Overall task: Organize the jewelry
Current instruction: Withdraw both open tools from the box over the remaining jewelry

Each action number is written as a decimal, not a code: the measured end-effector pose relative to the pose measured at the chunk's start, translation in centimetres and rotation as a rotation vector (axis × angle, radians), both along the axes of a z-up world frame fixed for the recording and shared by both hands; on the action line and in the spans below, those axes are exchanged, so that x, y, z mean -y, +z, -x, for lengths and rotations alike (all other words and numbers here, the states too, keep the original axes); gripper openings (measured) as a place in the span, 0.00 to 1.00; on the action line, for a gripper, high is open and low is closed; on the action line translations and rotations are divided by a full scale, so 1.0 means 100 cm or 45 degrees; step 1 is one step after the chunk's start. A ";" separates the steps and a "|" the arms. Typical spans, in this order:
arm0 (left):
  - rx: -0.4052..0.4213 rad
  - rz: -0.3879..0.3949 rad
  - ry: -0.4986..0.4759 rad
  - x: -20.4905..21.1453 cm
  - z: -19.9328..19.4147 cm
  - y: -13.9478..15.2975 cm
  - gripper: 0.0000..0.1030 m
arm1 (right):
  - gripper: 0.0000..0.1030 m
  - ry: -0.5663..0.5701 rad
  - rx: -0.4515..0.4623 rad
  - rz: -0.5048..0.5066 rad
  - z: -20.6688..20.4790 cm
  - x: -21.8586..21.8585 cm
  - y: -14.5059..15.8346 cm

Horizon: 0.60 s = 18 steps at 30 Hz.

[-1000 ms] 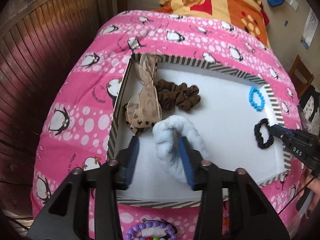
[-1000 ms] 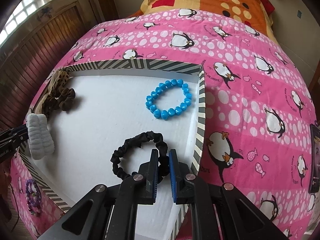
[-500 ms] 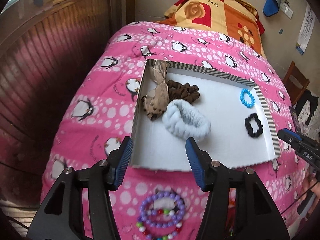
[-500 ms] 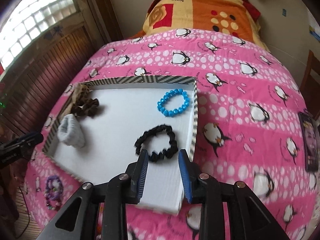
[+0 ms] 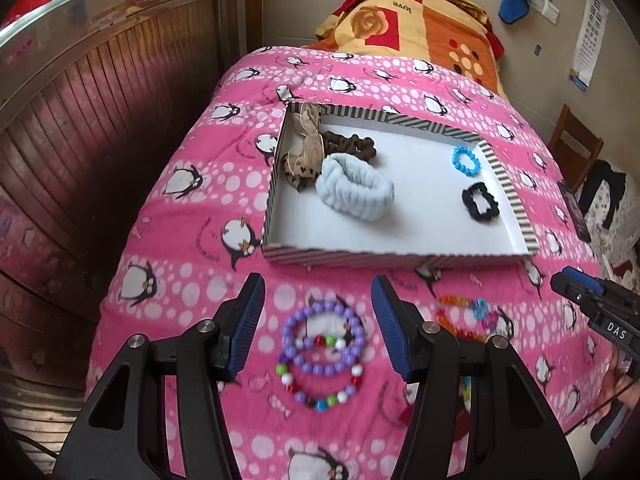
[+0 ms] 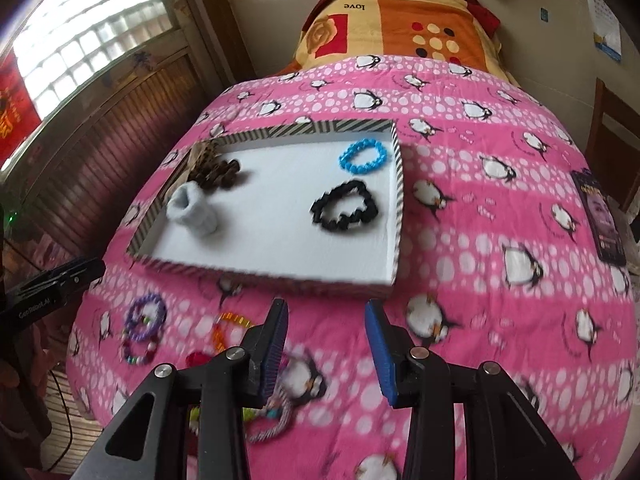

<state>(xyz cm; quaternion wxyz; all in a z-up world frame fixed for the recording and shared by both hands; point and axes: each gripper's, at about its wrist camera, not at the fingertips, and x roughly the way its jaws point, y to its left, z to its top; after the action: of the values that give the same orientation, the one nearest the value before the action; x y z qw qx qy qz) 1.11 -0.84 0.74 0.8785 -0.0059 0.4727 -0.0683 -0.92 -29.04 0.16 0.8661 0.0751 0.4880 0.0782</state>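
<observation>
Only the right wrist view shows a striped ring (image 6: 276, 426) nearer than the tray (image 6: 394, 200), below the empty, opening right gripper (image 6: 326, 320); the left gripper (image 5: 318, 306) gapes empty.

A pink penguin-print blanket (image 5: 208, 208) covers the bed. At its twelve o'clock end lies an orange-and-red patterned quilt (image 5: 416, 24). Dark wood panelling (image 5: 100, 128) runs along nine o'clock; a wooden chair (image 5: 576, 148) stands at three o'clock, a blue cloth (image 5: 514, 0) hanging at one o'clock.
</observation>
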 end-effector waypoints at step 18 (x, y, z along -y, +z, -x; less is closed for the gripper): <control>0.057 -0.007 -0.047 -0.007 0.060 0.008 0.54 | 0.38 -0.002 0.005 0.001 0.063 -0.026 0.005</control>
<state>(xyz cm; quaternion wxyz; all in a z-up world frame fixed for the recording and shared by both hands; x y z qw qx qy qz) -4.87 -0.11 1.54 0.8875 0.0066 0.4531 -0.0834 -7.19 -26.46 0.67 0.8672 0.0751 0.4862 0.0774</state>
